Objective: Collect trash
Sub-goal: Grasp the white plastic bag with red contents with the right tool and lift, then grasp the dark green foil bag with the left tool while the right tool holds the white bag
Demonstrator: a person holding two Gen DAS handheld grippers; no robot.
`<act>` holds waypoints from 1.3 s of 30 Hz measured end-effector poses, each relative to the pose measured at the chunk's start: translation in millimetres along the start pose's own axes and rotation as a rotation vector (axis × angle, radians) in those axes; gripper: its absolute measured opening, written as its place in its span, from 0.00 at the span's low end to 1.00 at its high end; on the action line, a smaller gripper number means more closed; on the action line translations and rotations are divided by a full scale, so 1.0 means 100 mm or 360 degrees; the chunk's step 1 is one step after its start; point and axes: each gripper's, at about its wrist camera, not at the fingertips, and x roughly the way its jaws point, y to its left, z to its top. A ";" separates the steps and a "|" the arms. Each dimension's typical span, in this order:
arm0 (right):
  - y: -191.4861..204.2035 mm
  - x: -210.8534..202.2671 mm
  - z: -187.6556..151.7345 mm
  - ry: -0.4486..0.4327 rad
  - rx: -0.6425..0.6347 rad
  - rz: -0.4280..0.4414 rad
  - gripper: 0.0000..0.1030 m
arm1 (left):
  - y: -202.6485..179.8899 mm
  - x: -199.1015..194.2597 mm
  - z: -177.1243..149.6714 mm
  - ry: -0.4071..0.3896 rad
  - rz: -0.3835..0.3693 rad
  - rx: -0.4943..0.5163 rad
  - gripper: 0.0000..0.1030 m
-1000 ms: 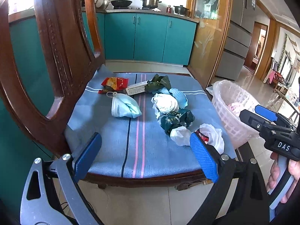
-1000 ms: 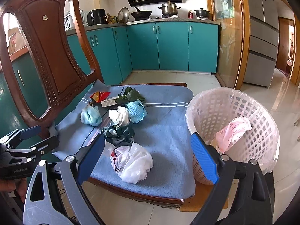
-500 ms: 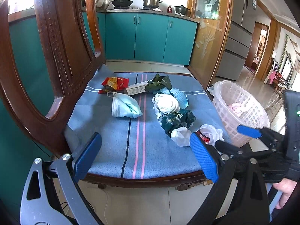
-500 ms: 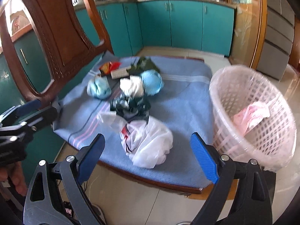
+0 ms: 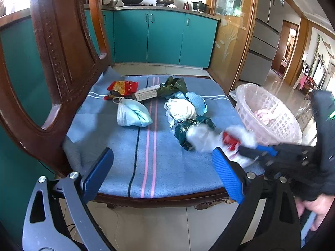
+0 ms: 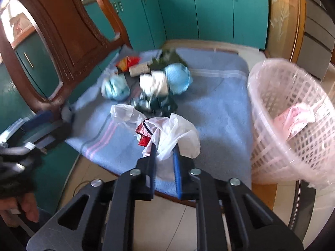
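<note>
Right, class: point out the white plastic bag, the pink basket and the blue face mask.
white plastic bag (image 6: 178, 133), right wrist view, on its crumpled white top.
pink basket (image 6: 270, 113), right wrist view, on its lattice wall.
blue face mask (image 5: 134, 113), left wrist view, on its folded middle.

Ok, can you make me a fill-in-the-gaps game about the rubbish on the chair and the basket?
1. The right gripper is closing on a white plastic ____.
2. The pink basket stands on the ____ beside the chair.
3. The face mask lies on a blue ____ over the chair seat.
4. The left gripper has ____ between its pads.

Missing words: bag; floor; cloth; nothing
</note>
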 end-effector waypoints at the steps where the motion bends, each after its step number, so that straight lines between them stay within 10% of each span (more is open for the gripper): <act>1: -0.02 -0.06 0.03 -0.0035 0.0004 -0.0003 0.12 | -0.02 0.02 0.00 0.0002 -0.0004 0.0002 0.92; 9: -0.36 -0.55 0.21 -0.0360 0.0136 -0.0025 0.11 | -0.25 0.49 0.09 0.0082 -0.0078 0.0052 0.74; 20: -0.43 -0.44 0.18 -0.0292 0.0145 0.0007 0.11 | -0.40 1.13 0.15 0.0249 -0.0152 0.0025 0.30; 30: -0.40 -0.50 0.17 -0.0325 0.0133 0.0014 0.11 | -0.44 0.28 0.18 0.0066 -0.0245 0.0130 0.19; 39: -0.31 -0.52 0.14 -0.0355 0.0080 0.0006 0.11 | 0.21 -0.35 0.16 -0.0215 0.0006 -0.0082 0.19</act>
